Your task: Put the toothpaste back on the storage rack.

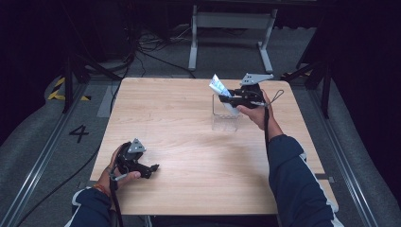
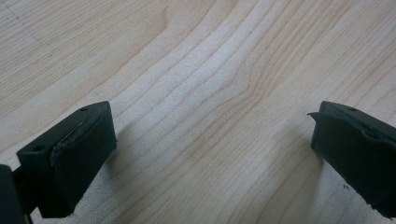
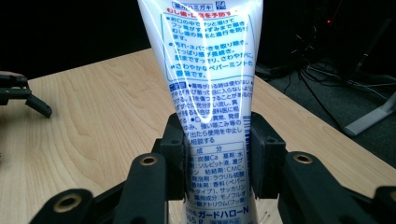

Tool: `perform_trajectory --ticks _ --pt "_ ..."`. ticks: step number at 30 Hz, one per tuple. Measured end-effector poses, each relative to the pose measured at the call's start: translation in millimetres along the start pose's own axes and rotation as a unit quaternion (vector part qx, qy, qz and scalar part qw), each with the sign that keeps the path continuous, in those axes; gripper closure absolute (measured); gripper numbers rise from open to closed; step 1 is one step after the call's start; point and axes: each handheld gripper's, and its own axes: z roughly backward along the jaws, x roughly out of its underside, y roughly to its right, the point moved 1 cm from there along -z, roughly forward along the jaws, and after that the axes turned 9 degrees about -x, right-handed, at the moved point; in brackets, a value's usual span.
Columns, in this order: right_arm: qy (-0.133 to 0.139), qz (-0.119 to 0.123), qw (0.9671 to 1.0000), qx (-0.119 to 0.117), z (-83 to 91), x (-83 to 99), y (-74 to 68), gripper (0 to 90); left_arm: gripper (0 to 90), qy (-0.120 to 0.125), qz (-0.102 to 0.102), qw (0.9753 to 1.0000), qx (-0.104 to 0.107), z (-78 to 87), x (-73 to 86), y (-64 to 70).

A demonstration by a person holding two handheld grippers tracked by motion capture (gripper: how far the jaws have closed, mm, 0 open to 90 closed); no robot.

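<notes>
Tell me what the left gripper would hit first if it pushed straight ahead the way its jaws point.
Probably the bare wooden table: the left gripper, jaws wide open, points down at the boards with nothing between or ahead of them. How steep the angle is remains unclear.

Right gripper (image 1: 232, 98) clamps its fingers closed far out; left gripper (image 1: 152, 169) rests spread.

Bright tabletop, dark surround, glare streaks

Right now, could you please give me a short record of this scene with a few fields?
held item: white tube with blue print
right tongs: shut on the tube's lower part
tube position: above a clear container, tilted
left tongs: open, holding nothing, low over the wooden table
left tongs location: near the table's front left corner
</notes>
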Motion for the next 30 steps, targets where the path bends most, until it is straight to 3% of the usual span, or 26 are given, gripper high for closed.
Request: perform_trajectory --ticks 30 --pt "0.011 -0.012 0.9998 0.01 -1.3 23.4 20.1 63.4 0.4 -0.001 -0.001 1.0 0.0 0.1 0.0 -0.1"
